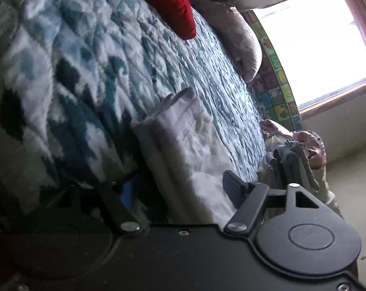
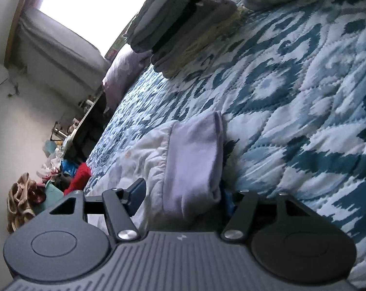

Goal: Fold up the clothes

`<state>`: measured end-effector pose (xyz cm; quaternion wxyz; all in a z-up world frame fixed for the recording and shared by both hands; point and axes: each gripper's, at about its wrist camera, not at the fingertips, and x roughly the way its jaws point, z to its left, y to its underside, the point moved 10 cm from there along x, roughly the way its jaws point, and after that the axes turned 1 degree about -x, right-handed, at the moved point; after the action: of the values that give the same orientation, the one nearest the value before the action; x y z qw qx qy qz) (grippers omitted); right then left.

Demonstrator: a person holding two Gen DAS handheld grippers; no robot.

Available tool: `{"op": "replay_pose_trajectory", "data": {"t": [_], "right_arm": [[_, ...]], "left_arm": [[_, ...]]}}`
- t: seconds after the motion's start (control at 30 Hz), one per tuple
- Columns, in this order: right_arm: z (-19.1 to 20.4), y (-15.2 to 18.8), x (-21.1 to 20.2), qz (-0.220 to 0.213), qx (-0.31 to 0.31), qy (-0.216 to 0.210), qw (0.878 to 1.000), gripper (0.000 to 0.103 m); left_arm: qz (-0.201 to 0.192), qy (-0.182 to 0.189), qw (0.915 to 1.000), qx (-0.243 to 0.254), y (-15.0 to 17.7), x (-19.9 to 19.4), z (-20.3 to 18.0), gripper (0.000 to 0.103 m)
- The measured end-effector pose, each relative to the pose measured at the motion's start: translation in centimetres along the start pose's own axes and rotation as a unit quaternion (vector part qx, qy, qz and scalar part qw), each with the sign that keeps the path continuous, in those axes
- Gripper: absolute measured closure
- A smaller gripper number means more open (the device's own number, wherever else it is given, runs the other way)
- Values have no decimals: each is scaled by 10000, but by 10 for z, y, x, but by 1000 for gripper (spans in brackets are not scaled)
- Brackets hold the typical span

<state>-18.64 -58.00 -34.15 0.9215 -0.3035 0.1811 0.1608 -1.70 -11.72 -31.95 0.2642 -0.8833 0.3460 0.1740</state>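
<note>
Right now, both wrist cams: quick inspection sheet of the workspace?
Surface: bed with blue-white quilt.
Job's things: pale garment lies between both grippers' fingers; folded stack behind it.
Clutter: red cloth, pillow, loose clothes pile at bed edge.
Grippers: left gripper and right gripper both straddle the garment; grip cannot be confirmed.
Cables: nothing seen.
Surroundings: bright window; laundry heap beside the bed.

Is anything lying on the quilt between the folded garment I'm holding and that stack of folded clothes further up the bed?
Nothing visible does. In the right wrist view the folded lavender garment sits between the right gripper fingers, and only bare quilt lies between it and the stack of folded clothes.
</note>
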Motion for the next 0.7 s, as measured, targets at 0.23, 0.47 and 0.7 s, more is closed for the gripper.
{"op": "replay_pose_trajectory", "data": {"t": [0.23,0.47,0.7], "right_arm": [[-4,4,-6,-48,30,-63,10000,44],[-3,5,-13,-94,15,-137,9999,64],[-6,2,-19,-220,210,-123,9995,62]], "left_arm": [[-164,-223,9992,293,-3,1,-15,85],[-773,118,9768,1995,13,-33,-113,86],[-1028,419,9165,3843,77,-42,-212,87]]}}
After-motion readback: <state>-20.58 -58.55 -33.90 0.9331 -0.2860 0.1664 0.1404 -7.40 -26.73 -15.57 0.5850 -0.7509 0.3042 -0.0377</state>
